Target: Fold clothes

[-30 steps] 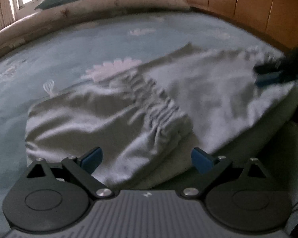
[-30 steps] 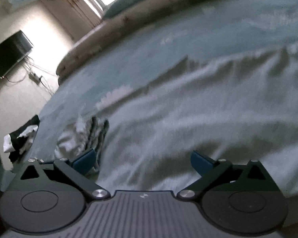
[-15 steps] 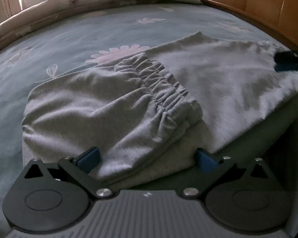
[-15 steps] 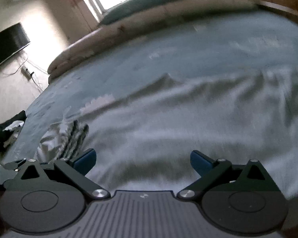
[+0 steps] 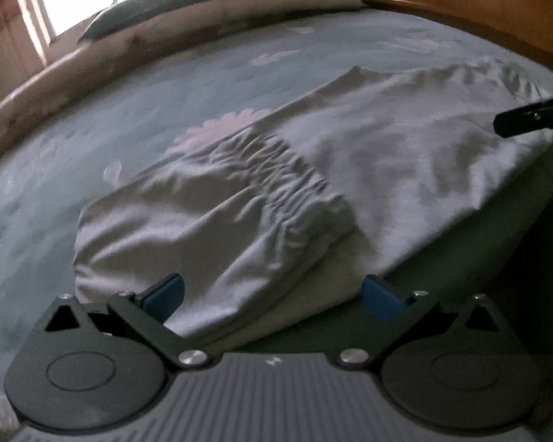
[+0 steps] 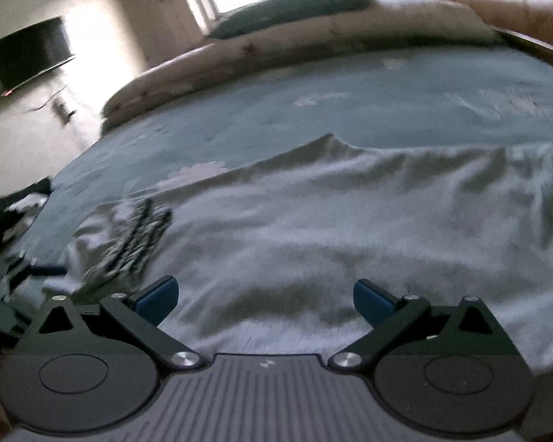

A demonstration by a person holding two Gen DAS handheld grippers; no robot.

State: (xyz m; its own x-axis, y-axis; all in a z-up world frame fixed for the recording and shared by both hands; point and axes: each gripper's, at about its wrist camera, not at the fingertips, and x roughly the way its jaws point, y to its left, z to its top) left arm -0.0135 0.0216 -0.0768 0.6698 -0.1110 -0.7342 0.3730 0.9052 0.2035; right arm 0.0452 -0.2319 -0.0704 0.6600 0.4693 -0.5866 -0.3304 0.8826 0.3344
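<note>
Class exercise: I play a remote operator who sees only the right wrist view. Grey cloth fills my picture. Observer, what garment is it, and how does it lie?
Observer: The left wrist view shows grey trousers with the elastic waistband end folded over onto the rest.
Operator: Is the left gripper holding them?
Observer: No. The left gripper hangs wide open over the near folded edge, its fingers clear of the cloth.
Operator: Where am I on the garment?
Observer: Your right gripper shows as a dark bar at the right edge, over the trousers' far right end.
</note>
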